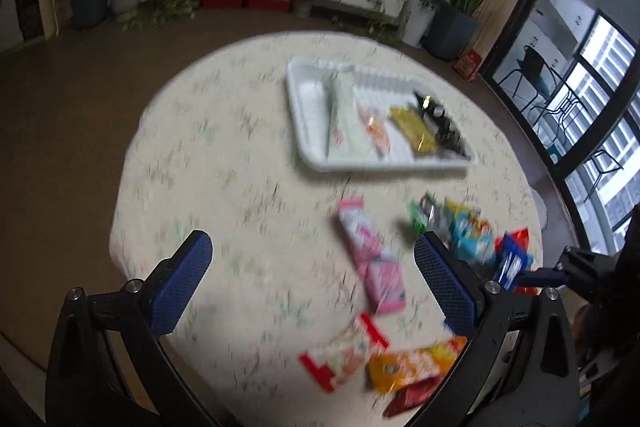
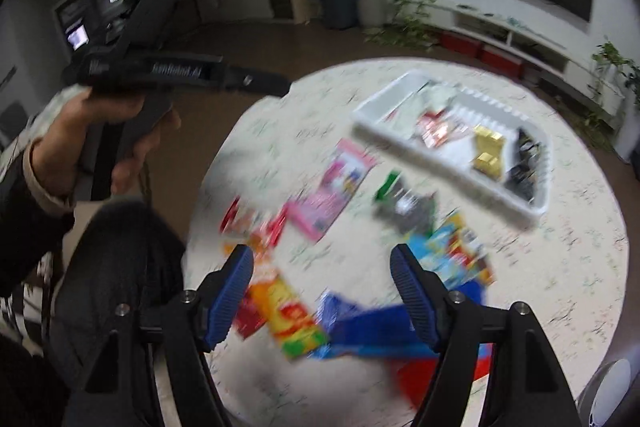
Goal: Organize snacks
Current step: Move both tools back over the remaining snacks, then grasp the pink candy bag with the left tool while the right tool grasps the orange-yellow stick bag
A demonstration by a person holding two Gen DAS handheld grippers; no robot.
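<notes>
A: Round table (image 1: 224, 155), pale cloth with faint floral print, blurred by motion. White plastic tray (image 1: 304, 99), rectangular, ribbed along far wall, well apart from near edge.

B: In tray, side by side: long pale green packet (image 1: 342, 115), orange-and-white packet (image 1: 376, 131), glossy gold packet (image 1: 412, 129), dark packet (image 1: 444, 131) at right end. Left end of tray bare.

A: Loose on cloth, between tray and grippers: flat pink packet (image 1: 370, 253); green-and-grey packet (image 1: 424, 213); blue-and-yellow packet (image 1: 470, 235); red-and-white packet (image 1: 344, 355); orange packet (image 1: 412, 363), crinkled foil; blue packet (image 1: 514, 259) at right, partly behind a finger.

B: Left gripper (image 1: 312, 283): black frame, blue textured pads, spread wide, nothing between them; above cloth, pink packet seen in gap.

A: Right gripper (image 2: 322, 291): same build, ridged blue pads, likewise parted and empty. Below it, orange packet (image 2: 292, 319) and blue packet (image 2: 372, 327) overlapping; pink packet (image 2: 332, 191) farther off; tray (image 2: 400, 135) beyond, tilted by lens.

B: In right view, left hand (image 2: 100, 143) wrapped around black handle of the other gripper, off table's left edge. Contact with any packet: not discernible through blur.
</notes>
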